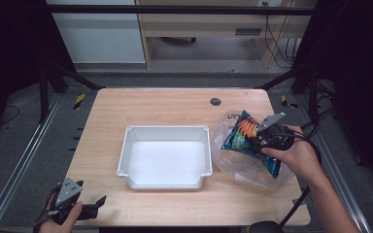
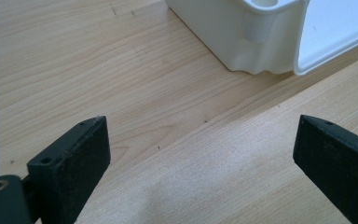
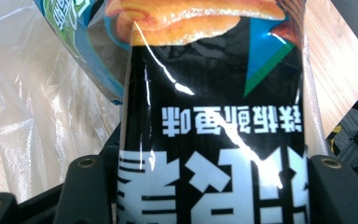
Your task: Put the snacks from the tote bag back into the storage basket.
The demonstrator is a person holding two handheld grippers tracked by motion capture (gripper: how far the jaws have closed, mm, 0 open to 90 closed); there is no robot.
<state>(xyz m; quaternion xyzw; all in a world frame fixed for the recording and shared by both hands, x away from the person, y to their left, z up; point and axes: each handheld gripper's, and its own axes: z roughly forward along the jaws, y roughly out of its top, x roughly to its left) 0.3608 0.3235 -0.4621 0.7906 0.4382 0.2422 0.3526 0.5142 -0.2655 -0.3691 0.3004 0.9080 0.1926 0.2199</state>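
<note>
A black snack bag (image 1: pixel 245 130) with orange chips printed on it lies on a crumpled clear plastic bag (image 1: pixel 237 169) at the table's right side. My right gripper (image 1: pixel 255 141) is shut on it. In the right gripper view the snack bag (image 3: pixel 214 102) fills the gap between both jaws of the right gripper (image 3: pixel 209 191), and the clear bag (image 3: pixel 37 116) spreads to the left. A second blue-green packet (image 3: pixel 70 23) peeks from behind. My left gripper (image 1: pixel 98 205) hovers open at the table's front left corner; between the jaws of the left gripper (image 2: pixel 200 154) is bare wood.
A white plastic tray (image 1: pixel 167 129) with nothing in it sits mid-table; its corner (image 2: pixel 251 42) is ahead of the left gripper. A dark cable hole (image 1: pixel 215 101) lies at the back. Metal frame rails run along both table sides.
</note>
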